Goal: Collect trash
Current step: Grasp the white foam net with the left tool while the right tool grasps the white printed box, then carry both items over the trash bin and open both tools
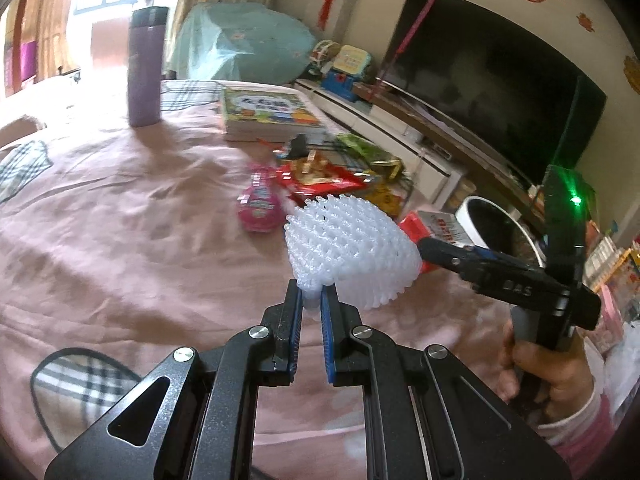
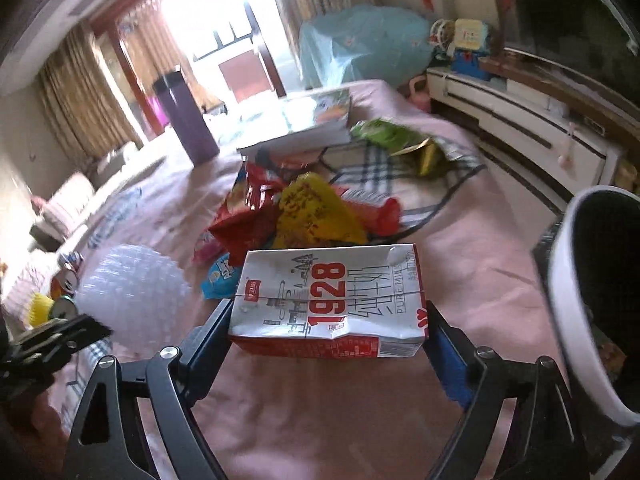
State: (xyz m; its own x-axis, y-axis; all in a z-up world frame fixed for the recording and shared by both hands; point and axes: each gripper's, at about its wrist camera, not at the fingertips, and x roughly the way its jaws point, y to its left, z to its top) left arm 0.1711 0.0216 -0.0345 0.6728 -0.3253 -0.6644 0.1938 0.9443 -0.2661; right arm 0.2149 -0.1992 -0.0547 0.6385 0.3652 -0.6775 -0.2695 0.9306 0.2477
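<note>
White bin (image 2: 568,280) stands at my right, its contents too dark to tell. My left claw (image 1: 311,300) pinches foam netting (image 1: 352,248). My right claw (image 2: 328,320) stands spread around the milk carton (image 2: 328,300).

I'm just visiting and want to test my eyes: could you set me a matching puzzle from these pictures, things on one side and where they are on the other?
Things:
1. white foam net
2. milk carton
3. purple flask
4. green snack bag

Places:
A. standing upright at the far end of the pink cloth
B. pinched in the left gripper
C. lying beside the book, on the plaid patch
D. between the open fingers of the right gripper

Pairs: 1-B, 2-D, 3-A, 4-C
</note>
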